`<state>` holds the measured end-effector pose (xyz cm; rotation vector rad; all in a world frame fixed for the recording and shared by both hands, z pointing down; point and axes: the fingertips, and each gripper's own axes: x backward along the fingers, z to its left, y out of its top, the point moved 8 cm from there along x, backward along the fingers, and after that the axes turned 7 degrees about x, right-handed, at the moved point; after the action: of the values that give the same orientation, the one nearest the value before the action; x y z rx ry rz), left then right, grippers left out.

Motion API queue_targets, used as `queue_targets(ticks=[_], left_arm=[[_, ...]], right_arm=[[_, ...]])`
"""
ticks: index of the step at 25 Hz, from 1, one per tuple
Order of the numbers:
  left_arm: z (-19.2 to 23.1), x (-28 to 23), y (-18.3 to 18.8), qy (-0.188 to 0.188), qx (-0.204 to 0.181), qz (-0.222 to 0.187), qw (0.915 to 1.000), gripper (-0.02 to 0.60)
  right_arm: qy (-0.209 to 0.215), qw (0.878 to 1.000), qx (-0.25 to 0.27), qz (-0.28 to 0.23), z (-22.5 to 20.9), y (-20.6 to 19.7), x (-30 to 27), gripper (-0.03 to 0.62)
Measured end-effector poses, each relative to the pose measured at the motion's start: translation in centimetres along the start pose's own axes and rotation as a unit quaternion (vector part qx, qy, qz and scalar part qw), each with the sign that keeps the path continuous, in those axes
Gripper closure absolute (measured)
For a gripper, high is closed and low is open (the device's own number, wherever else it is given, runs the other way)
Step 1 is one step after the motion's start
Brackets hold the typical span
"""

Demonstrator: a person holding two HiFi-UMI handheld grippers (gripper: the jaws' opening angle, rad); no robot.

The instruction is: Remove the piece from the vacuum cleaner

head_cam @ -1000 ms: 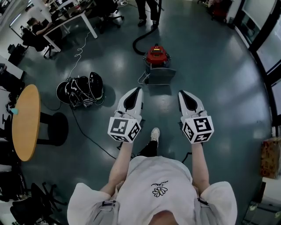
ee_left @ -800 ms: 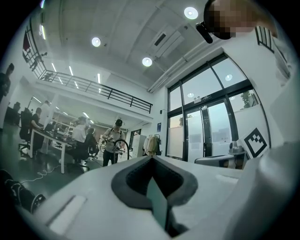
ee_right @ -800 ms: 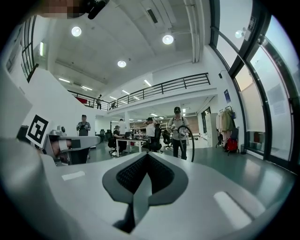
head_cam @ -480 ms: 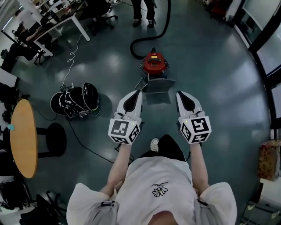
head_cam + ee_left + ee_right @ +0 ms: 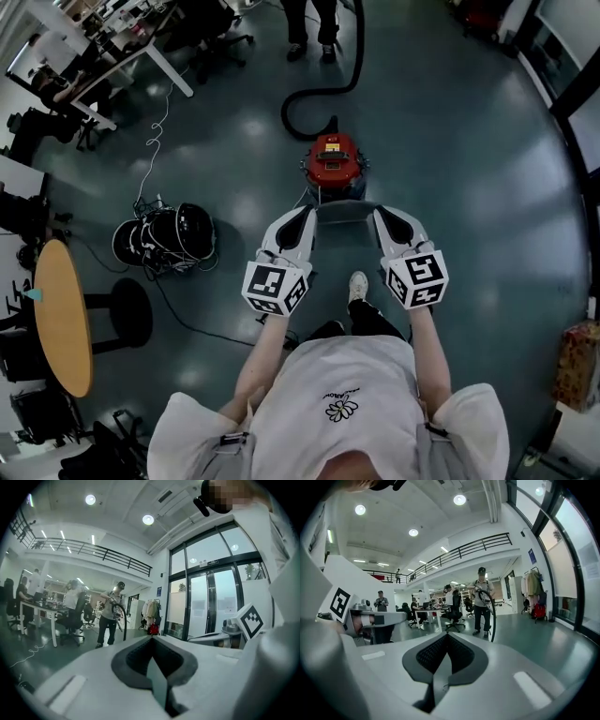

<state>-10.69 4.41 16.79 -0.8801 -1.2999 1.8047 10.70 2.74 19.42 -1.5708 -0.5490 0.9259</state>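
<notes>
My left tongs (image 5: 302,216) and my right tongs (image 5: 384,217) are both pinched shut with nothing in them, held out side by side over the dark floor (image 5: 469,187). The red vacuum cleaner (image 5: 334,157) sits on the floor just past their tips. Its grey piece (image 5: 342,214) on the near side shows between the two tips, but I cannot tell if they touch it. A black hose (image 5: 314,103) curls from the far side toward a person (image 5: 309,23) standing far off.
</notes>
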Motion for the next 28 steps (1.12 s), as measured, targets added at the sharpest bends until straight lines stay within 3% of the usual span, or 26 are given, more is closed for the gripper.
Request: queue_targets(ticks=[5,10,14,17,19,21,24,28], left_arm=[[2.4,-5.6,-0.3,0.014,-0.005,0.014,0.9998,0.578],[6.0,-9.7,-3.5,0.035,-0.014,0.090,0.9952,0.578],[9.8,-14.3,-7.9,0.028,-0.013,0.151,0.9881,0.578],[14.0,-19.3,-14.3,0.011,-0.049,0.238,0.9699,0.578],[17.0,-23.3,-19.0,-0.003,-0.080,0.301,0.9502,0.578],[19.8,-26.6,-23.2,-0.019,-0.093,0.352,0.9312,0.578],[23.1,-29.7,-28.1,-0.024,-0.108,0.401,0.9094,0.578],[24.3,-31.9,-32.6,-0.034,-0.136,0.432,0.8912,0.578]], right_arm=[[0.015,1.000,-0.009,0.006,-4.4,-0.4,-4.8,0.568],[0.033,0.998,-0.027,0.038,-6.6,-2.6,-9.1,0.568],[0.036,0.997,-0.029,0.067,-8.5,-5.6,-12.5,0.568],[0.052,0.994,-0.020,0.089,-9.7,-9.5,-15.6,0.568],[0.065,0.992,0.004,0.110,-10.8,-12.6,-18.0,0.563],[0.083,0.986,0.035,0.142,-11.4,-16.0,-20.6,0.497],[0.111,0.973,0.066,0.192,-11.5,-21.4,-23.9,0.465],[0.162,0.948,0.101,0.254,-10.9,-28.0,-25.8,0.394]])
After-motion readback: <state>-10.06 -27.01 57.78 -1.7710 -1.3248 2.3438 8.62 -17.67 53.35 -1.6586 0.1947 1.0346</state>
